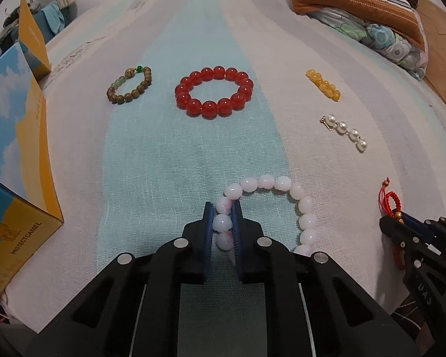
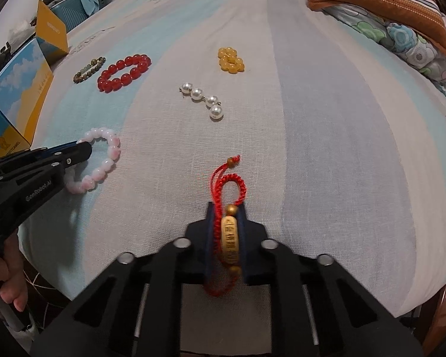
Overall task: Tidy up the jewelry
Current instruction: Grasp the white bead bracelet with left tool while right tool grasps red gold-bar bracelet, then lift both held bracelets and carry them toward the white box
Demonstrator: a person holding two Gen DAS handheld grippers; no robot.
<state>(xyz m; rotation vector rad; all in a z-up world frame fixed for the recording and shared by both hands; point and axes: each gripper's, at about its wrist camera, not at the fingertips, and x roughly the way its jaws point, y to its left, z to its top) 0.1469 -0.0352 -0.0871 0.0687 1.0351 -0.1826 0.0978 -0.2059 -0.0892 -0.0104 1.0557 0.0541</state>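
— What have you got in each hand?

— My left gripper point(image 1: 223, 208) is clamped on the near-left side of the pale pink bead bracelet point(image 1: 282, 187); the beads sit squeezed between the blue pads, and the rest of the loop lies on the bedsheet point(image 1: 163, 154) ahead and to the right of the tips. My right gripper point(image 2: 226, 208) is pinched on the red cord bracelet point(image 2: 229, 178) at its gold charm point(image 2: 230, 235), with the knotted loop poking out ahead of the tips.

— How much room around them?

— Ahead of the left tool the cloth is bare up to the red bead bracelet point(image 1: 214, 92), with the brown bead bracelet point(image 1: 130, 84) to its left. The blue and yellow box point(image 1: 17, 136) stands close on my left. Off to the right, well apart, lie the yellow bead bracelet point(image 1: 323, 85) and the pearl strand point(image 1: 345, 131). The pillows point(image 1: 356, 6) fill the far right corner.

— Does the right camera add anything?

— It shows the near edge of the bed dropping away just behind and beside my right tool, and my hand point(image 2: 6, 267) on the left grip. It also shows open cloth to the right of the cord. The left camera shows only the right gripper's tips at its edge.
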